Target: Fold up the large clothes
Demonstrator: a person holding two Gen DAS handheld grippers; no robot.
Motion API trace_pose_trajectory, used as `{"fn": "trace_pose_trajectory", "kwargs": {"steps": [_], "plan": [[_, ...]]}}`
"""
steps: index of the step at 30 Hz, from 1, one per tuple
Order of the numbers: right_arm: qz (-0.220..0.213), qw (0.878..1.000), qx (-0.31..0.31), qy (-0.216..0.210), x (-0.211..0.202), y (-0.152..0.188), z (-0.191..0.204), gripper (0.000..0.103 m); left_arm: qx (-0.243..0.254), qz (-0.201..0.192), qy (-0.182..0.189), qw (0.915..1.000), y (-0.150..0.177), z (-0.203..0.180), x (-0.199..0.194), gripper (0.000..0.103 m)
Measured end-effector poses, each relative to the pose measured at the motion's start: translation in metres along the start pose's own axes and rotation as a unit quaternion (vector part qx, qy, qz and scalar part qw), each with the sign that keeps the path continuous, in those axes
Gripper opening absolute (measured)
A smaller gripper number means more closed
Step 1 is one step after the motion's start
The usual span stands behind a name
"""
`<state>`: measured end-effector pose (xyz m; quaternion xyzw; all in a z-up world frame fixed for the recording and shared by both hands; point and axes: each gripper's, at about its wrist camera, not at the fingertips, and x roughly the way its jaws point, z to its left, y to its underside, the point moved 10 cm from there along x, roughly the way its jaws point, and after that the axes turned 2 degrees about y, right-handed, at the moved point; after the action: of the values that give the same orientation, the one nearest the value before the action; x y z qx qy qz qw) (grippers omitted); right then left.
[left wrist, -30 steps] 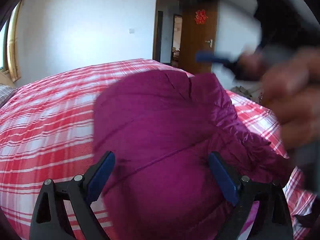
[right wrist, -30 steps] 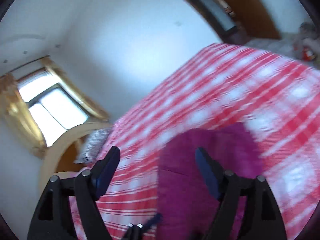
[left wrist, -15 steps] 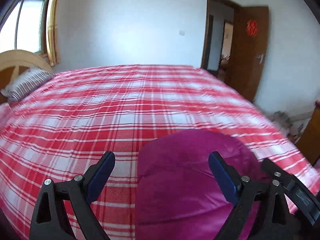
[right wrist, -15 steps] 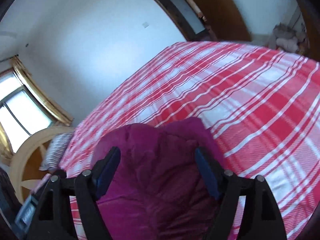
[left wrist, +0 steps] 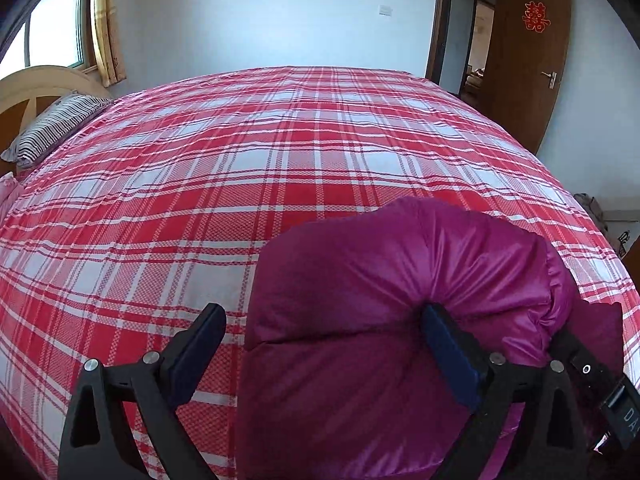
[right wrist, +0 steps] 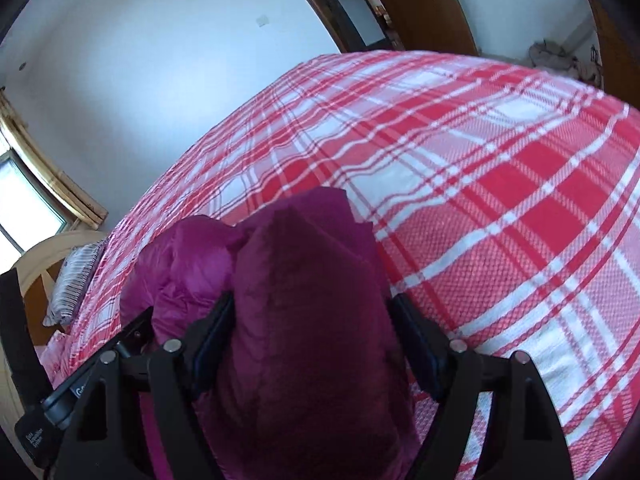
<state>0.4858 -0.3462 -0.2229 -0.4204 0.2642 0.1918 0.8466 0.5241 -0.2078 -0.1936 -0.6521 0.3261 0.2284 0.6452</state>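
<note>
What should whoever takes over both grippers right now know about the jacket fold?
Left gripper: open; its right finger digs into the magenta puffer jacket, its left finger is clear, over the plaid bed cover.
Right gripper: jaws wide, straddling the darker end of the jacket; no firm clamp is evident.
Jacket: bunched in a thick bundle near the closest edge of the bed, away from the striped pillow.
Done: the jacket looks gathered over itself.
Left: probably press it flat, square the edges and check the fold; the underside is hidden.
</note>
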Motion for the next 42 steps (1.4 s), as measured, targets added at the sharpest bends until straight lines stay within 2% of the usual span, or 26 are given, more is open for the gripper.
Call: {"fn": "trace_pose_trajectory", "kwargs": {"steps": [9,31,38,42], "plan": [[0.004,1.0,0.019,-0.005,0.003,0.001,-0.006,0.079,-0.022,0.026,0.024,0.9991,0.008,0.002,0.019,0.102],[0.01,1.0,0.011,0.008,0.009,0.003,-0.007,0.08,-0.042,0.049,0.053,0.9965,0.015,0.002,0.03,0.102],[0.012,1.0,0.01,0.004,0.012,0.004,-0.007,0.081,-0.063,0.058,0.078,0.9932,0.017,0.004,0.031,0.102],[0.013,1.0,0.01,-0.002,0.014,0.004,-0.008,0.082,-0.101,0.059,0.118,0.9862,0.019,0.013,0.019,0.102]]}}
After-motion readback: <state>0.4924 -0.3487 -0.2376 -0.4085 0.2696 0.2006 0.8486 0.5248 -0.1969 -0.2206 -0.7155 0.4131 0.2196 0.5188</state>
